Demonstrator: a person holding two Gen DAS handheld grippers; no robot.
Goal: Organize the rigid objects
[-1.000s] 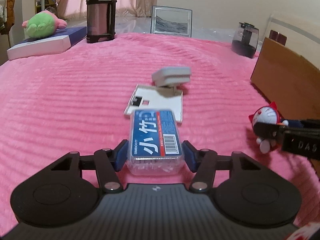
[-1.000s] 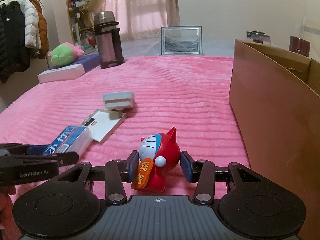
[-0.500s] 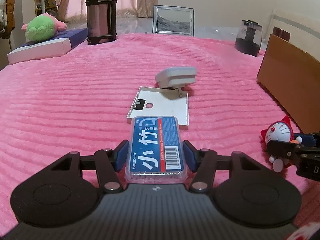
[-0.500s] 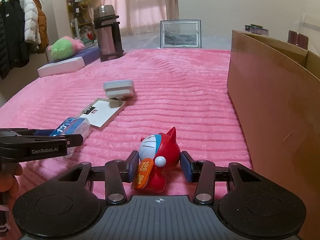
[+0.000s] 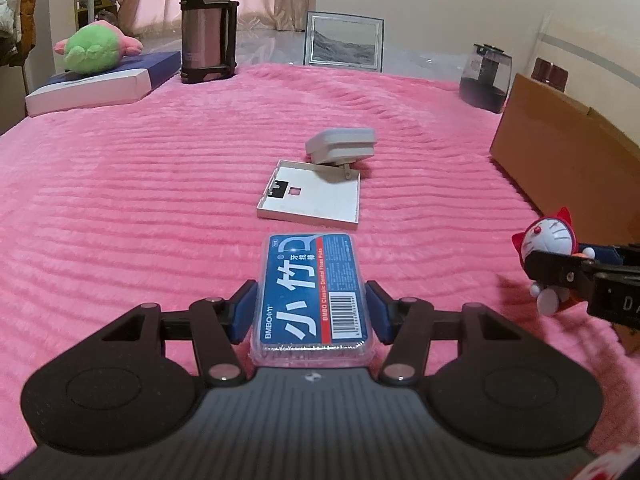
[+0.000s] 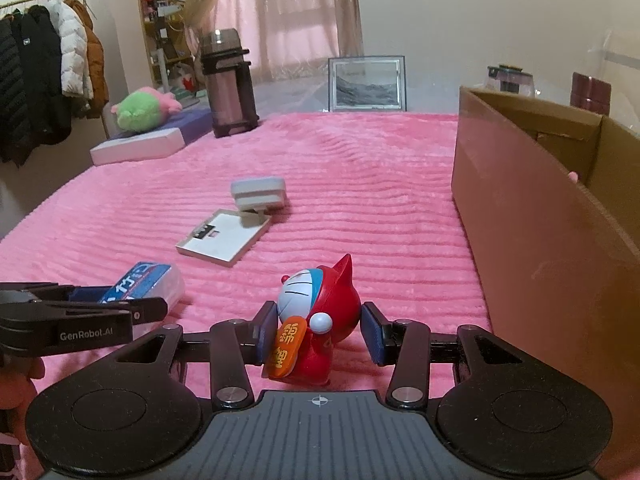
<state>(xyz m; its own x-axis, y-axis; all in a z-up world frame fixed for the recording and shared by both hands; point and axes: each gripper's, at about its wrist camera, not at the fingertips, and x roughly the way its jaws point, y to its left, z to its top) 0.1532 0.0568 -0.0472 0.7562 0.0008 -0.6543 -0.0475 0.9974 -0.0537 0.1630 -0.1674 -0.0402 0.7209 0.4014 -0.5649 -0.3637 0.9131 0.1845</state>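
My left claw (image 5: 311,314) pinches the blue floss box (image 5: 313,298), its near end hidden under my claw body. My right claw (image 6: 319,334) clamps the red cat figurine (image 6: 316,320), base cut off below. White tray (image 5: 310,194) and grey adapter (image 5: 341,147) lie ahead; cardboard box (image 6: 536,216) right, interior mostly hidden

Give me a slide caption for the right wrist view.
Right tool straddles a red cat figurine on the pink blanket, beside the cardboard box.

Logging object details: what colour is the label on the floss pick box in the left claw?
Blue with white characters and a red stripe on the floss pick box, clearest in the left wrist view.
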